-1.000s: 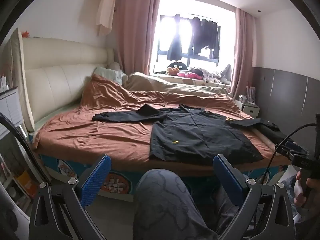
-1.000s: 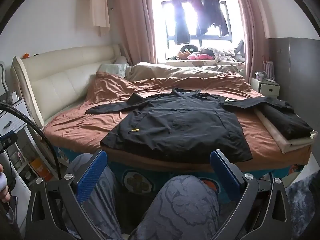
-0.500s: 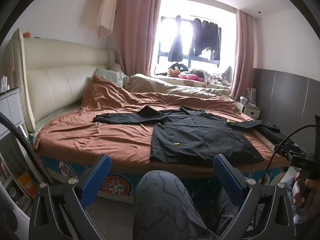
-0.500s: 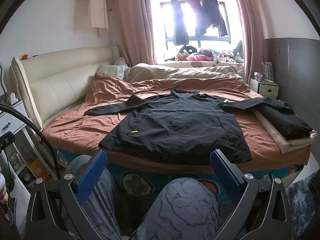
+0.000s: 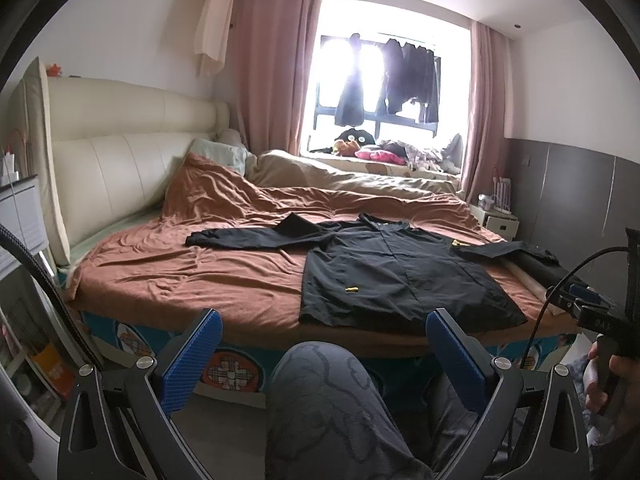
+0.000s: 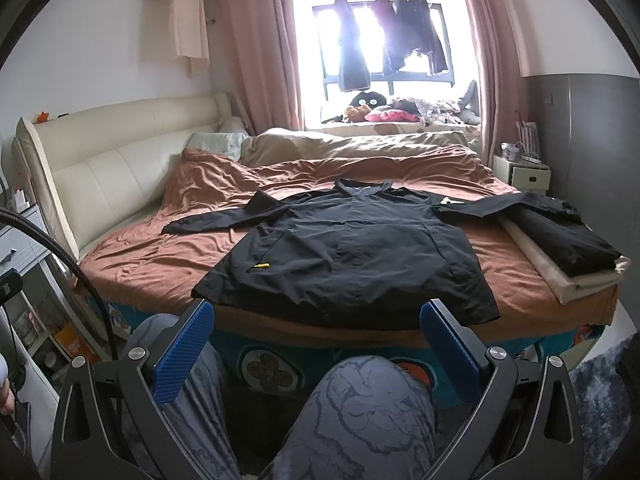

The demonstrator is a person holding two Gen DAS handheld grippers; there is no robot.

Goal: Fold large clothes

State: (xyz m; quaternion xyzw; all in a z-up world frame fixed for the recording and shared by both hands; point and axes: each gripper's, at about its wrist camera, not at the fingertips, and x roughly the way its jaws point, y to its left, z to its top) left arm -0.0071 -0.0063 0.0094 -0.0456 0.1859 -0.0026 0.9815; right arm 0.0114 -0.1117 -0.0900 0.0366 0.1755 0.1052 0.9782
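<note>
almost nothing has changed over the last sec: both views drift only a touch, and the black jacket (image 6: 352, 256) lies the same, spread flat w/ its front up on the brown bedsheet (image 5: 192, 276). so folding hasn't begun; this reads as the pause before the first reach.

left gripper (image 5: 320, 344) & right gripper (image 6: 318, 336) both hang off the near edge of the bed, above the person's knees (image 6: 372, 408), blue pads wide apart, nothing in them.

jacket sits toward the right half of the bed, hem at the near edge, collar far. one sleeve runs out left across the sheet; the other runs right, its cuff end lying over a folded dark garment (image 6: 560, 240) that rests on a folded beige cloth (image 6: 576, 280) at the right edge. small yellow tab (image 6: 260, 267) on the near-left front panel.

containers: none in play. white nightstand (image 6: 524, 172) far right carries small clutter, too small to name; shelves at near left hold blurred items.

likely first move: sleeves inward, so the grippers must come fwd over the hem.
</note>
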